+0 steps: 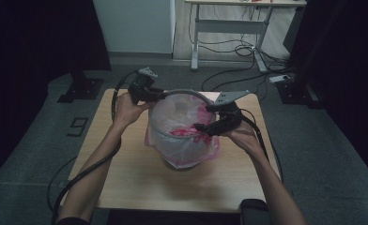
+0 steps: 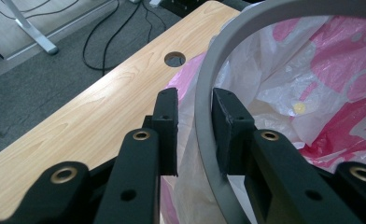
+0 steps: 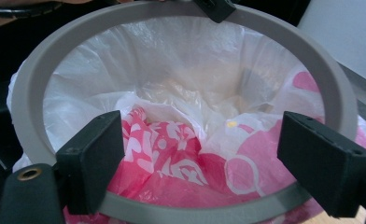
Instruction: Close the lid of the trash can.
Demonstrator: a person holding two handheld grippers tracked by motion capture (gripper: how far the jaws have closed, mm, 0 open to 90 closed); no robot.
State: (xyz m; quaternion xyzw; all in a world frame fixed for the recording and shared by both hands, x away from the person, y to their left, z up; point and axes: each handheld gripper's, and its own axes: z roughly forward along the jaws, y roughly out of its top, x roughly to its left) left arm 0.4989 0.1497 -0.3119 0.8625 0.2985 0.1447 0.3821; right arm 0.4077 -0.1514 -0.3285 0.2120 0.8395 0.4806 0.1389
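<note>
Bin point(image 1: 184, 161), mid-desk point(image 1: 126, 183), lined with pink-and-white bag point(image 1: 184, 126). Grey ring point(image 1: 182, 92) on bin's rim. Left tool point(image 2: 195, 116): straddling ring's wall at bin's far-left side, inner pad touching, outer gapped. Right tool point(image 3: 200, 163): spread wide over bin's right rim, holding nothing.

— What's the room like from where you stand?

— Dim. Grey carpet floor point(image 1: 27, 154), with a wooden table point(image 1: 126, 187) in the middle that has a round hole point(image 2: 175, 59) near one corner.

— And farther off?

— A pale wall point(image 1: 135, 23) at the far side, a white-legged desk point(image 1: 229, 28) to its right, black cables point(image 1: 238, 47) tangled beneath. Dark curtains point(image 1: 36, 37) hang left and right.
</note>
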